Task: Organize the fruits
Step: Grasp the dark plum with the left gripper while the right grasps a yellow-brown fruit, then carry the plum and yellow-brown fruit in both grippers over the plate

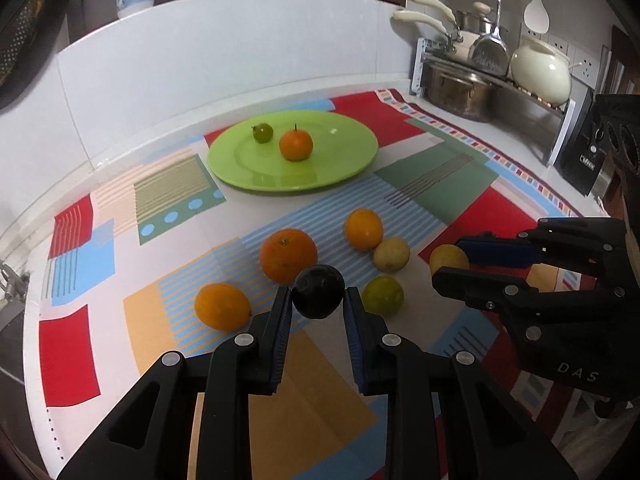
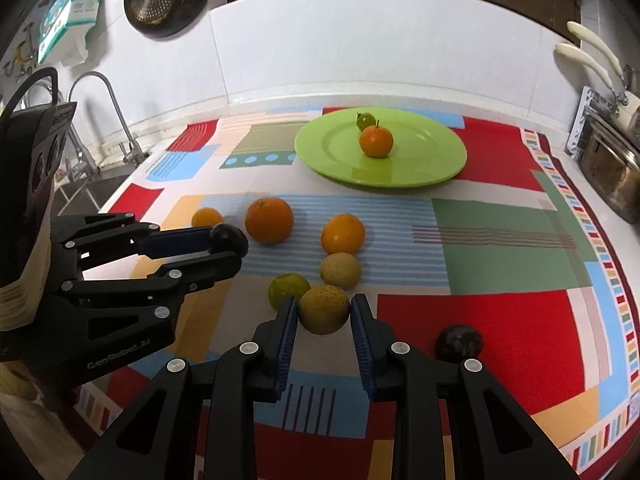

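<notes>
My left gripper (image 1: 318,295) is shut on a dark plum (image 1: 318,286), lifted a little above the patterned cloth. My right gripper (image 2: 325,301) is shut on a yellow-brown fruit (image 2: 324,312) close to the cloth. A green plate (image 1: 340,160) at the back holds a small green fruit (image 1: 263,133) and a small orange (image 1: 296,144). Between plate and grippers lie a big orange (image 1: 288,255), two smaller oranges (image 1: 364,229) (image 1: 222,307), a yellowish fruit (image 1: 391,255) and a green lime (image 1: 383,295). A second dark plum (image 2: 459,343) lies right of my right gripper.
A rack with steel pots (image 1: 460,88) and a white ceramic pot (image 1: 540,70) stands at the back right. A faucet (image 2: 100,80) and sink are off the cloth's left edge. A white splashback runs behind the plate.
</notes>
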The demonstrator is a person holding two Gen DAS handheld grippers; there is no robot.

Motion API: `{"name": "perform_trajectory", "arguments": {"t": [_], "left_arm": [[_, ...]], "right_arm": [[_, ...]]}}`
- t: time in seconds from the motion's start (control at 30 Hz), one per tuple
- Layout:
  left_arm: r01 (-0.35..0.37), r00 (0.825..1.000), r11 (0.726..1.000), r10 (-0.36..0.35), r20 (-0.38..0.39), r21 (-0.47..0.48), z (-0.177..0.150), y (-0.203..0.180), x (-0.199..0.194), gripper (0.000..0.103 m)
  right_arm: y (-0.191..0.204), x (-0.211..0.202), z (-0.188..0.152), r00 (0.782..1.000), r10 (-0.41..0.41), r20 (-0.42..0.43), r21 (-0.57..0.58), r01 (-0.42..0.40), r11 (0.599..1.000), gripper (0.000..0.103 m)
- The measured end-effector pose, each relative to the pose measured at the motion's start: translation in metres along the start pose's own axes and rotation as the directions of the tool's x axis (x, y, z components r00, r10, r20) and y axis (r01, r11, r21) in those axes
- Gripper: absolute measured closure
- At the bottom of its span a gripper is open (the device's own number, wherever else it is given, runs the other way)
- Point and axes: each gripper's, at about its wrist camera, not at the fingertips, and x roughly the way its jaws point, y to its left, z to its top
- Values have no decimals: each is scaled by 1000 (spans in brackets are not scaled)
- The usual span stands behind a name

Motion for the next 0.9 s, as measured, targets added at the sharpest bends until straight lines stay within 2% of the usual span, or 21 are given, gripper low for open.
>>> {"name": "perform_trajectory", "arguments": {"t": [0.5,0.9], "left_arm": [[-34,995,999,37,98,-23,29,-2,-28,76],[-45,984,999,48,169,-21,66,-2,-28,76]], "right_arm": [[-8,-26,30,994,-20,112,-7,21,1000,74],[-21,-37,61,984,-31,175,1,32,1000,74]]}}
